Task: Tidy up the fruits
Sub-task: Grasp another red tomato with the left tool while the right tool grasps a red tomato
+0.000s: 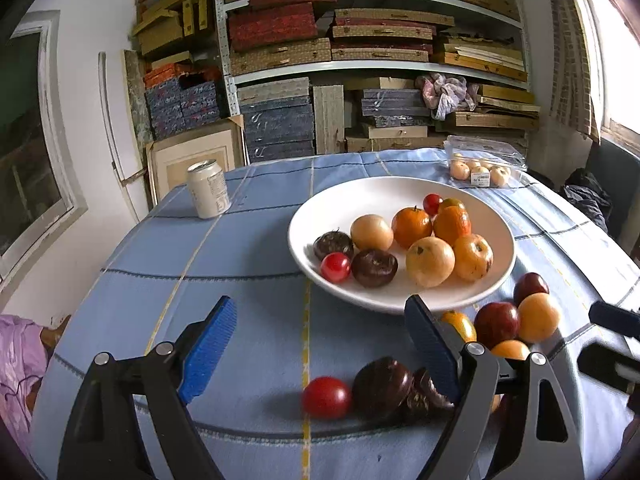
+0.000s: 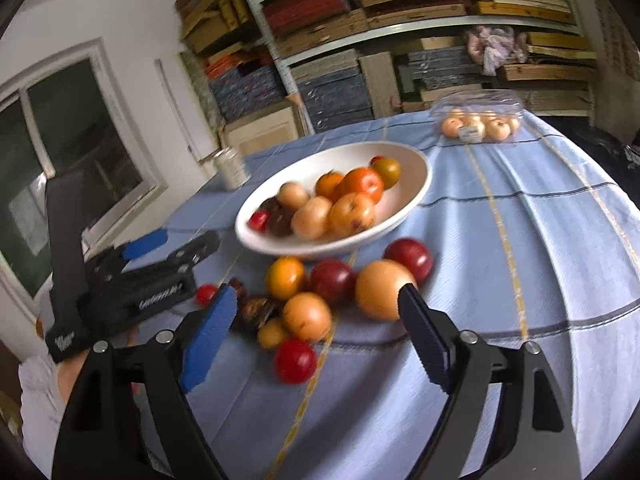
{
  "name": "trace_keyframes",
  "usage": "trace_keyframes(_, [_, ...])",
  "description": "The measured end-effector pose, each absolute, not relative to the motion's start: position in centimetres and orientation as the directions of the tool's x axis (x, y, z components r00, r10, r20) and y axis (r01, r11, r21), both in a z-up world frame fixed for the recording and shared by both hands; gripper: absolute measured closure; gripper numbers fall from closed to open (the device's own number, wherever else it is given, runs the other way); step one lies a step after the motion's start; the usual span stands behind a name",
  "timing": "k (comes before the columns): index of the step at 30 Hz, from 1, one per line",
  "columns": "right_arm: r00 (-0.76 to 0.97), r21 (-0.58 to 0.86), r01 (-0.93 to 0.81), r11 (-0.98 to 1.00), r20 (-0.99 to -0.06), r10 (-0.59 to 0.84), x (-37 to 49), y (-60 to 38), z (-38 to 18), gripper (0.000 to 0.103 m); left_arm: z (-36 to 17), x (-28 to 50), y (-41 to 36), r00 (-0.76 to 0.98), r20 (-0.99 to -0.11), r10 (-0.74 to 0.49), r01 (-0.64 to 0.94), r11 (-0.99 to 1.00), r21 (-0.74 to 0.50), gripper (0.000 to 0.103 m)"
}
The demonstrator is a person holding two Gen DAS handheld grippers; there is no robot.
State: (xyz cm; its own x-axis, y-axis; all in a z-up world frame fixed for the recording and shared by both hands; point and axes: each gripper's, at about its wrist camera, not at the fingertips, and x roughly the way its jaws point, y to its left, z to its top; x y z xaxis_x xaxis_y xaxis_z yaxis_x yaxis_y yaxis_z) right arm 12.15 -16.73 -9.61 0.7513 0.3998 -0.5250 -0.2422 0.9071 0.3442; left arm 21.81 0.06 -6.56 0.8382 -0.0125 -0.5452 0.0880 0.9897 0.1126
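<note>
Left tool [image 1: 320, 344] spread wide, gripping nothing, hovering over the desk [image 1: 240, 248] just short of the white bowl [image 1: 304, 236]. Below its blue pads [image 1: 208, 348], a red tomato [image 1: 326, 397] touching a dark brown fruit [image 1: 382, 388], both loose on the blue checked cloth, nearer than the bowl. To the right of these, in front of the bowl's rim, a loose cluster: a dark red plum [image 1: 497, 324], a pale orange fruit [image 1: 538, 317] and a second plum [image 1: 530, 286] just behind.

Right tool [image 2: 316, 318] likewise gaping wide and empty, pointed at the same loose cluster in front of the bowl [image 2: 420, 176]. Between its fingers, a peach-coloured fruit [image 2: 307, 316] and a small red tomato [image 2: 295, 361]; a large pale orange fruit [image 2: 382, 288] just beside its right finger. View blurred, so small fruit hard to tell apart.

Inside the bowl, about ten pieces: oranges [image 1: 411, 226], pale round fruit [image 1: 430, 262], two dark brown ones [image 1: 374, 267] and cherry tomatoes [image 1: 335, 267], crowded toward its right half.

Left of the bowl, well apart, an upright drink can [image 1: 209, 189]. Behind the bowl at the desk's far edge, a clear plastic box of pale fruit [image 1: 480, 170]. Beyond that, shelves [image 1: 360, 66] stacked with flat boxes.
</note>
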Motion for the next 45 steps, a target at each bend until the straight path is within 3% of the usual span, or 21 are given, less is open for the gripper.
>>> trace_keyframes(4, [0.732,0.324,-0.265,0.908,-0.546,0.408,11.6,-15.7,-10.1,0.017,-6.6,21.5,0.5,0.833,-0.553,-0.013,0.082,0.992,0.100,0.016])
trace_keyframes(8, [0.714,0.313,-0.266,0.912,-0.571,0.405,11.8,-15.3,-10.5,0.017,-7.0,21.1,0.9,0.827,-0.562,-0.009,0.074,0.993,0.092,0.005])
trace_keyframes(19, [0.682,0.316,-0.253,0.914,-0.613,0.400,12.5,-15.1,-11.4,0.015,-8.0,20.5,2.2,0.799,-0.601,-0.017,0.069,0.996,0.064,0.005])
trace_keyframes(32, [0.621,0.302,-0.280,0.911,-0.667,0.412,13.6,-13.9,-12.4,0.017,-8.4,19.4,8.0,0.755,-0.653,-0.065,-0.020,0.992,-0.123,0.004])
trace_keyframes(35, [0.613,0.280,-0.302,0.911,-0.675,0.411,13.6,-13.1,-12.4,0.024,-8.1,19.1,7.8,0.759,-0.647,-0.071,-0.010,0.993,-0.121,0.004])
trace_keyframes(38, [0.586,0.276,-0.317,0.907,-0.695,0.417,13.8,-12.5,-12.8,0.037,-8.2,19.1,7.3,0.755,-0.651,-0.079,0.008,0.994,-0.110,0.004])
trace_keyframes(40, [0.567,0.279,-0.319,0.906,-0.709,0.418,14.0,-12.3,-13.2,0.055,-8.2,19.2,7.0,0.752,-0.654,-0.078,0.015,0.995,-0.102,0.004])
trace_keyframes(43, [0.553,0.307,-0.305,0.902,-0.714,0.430,14.3,-12.6,-13.5,0.073,-8.3,19.2,6.7,0.747,-0.660,-0.080,0.023,0.995,-0.095,0.004])
trace_keyframes(45, [0.551,0.323,-0.303,0.897,-0.709,0.441,14.4,-12.8,-13.5,0.073,-8.6,19.2,6.5,0.737,-0.670,-0.089,0.039,0.995,-0.089,0.004])
